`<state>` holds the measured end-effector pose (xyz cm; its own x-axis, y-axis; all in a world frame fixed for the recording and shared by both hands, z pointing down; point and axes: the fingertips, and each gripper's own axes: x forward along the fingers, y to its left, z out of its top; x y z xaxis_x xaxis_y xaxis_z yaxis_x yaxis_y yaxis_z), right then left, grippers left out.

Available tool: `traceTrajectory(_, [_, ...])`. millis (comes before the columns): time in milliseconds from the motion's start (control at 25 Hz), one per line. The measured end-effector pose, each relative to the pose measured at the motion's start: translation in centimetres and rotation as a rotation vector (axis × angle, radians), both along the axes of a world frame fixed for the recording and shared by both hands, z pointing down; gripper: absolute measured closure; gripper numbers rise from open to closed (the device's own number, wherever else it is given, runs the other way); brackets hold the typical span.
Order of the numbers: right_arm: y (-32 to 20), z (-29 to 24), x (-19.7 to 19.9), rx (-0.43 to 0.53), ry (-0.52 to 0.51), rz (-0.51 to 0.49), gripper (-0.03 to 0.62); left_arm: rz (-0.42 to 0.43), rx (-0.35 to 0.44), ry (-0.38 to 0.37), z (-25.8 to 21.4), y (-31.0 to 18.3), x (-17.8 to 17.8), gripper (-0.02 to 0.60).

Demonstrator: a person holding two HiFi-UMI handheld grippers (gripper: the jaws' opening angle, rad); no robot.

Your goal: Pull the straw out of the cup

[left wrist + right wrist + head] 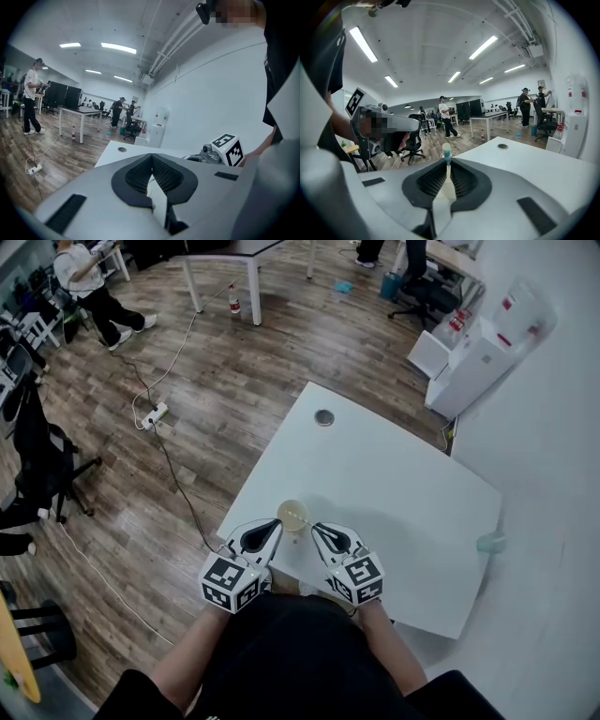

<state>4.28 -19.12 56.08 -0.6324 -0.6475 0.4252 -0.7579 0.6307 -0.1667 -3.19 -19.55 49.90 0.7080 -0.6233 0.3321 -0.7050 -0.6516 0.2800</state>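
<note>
A pale cup [292, 514] stands near the front edge of the white table [394, 484]. My left gripper [277, 522] reaches the cup's left rim; in the left gripper view its jaws [152, 157] are closed at the tips with a strip of the pale cup wall [158, 199] between the pads. My right gripper [314, 527] sits just right of the cup. The right gripper view shows this gripper [448, 165] shut on a thin whitish straw [446, 157] with a blue band, its end poking up past the pads. The straw's lower part is hidden.
A round cable grommet [323, 417] lies at the table's far corner, and a small teal object [489, 542] sits at its right edge. A cable and power strip [153, 414] lie on the wooden floor, with a black chair [37, 465] at left. A white water dispenser [483, 352] stands by the wall.
</note>
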Motion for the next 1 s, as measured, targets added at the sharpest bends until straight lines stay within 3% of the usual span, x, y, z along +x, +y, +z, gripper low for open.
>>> traceTrajectory(1000, [1.7,-9.8,3.8,0.148,-0.076,0.002,0.554,-0.019,0.074,0.026,-4.0,-0.1,-1.2,0.568])
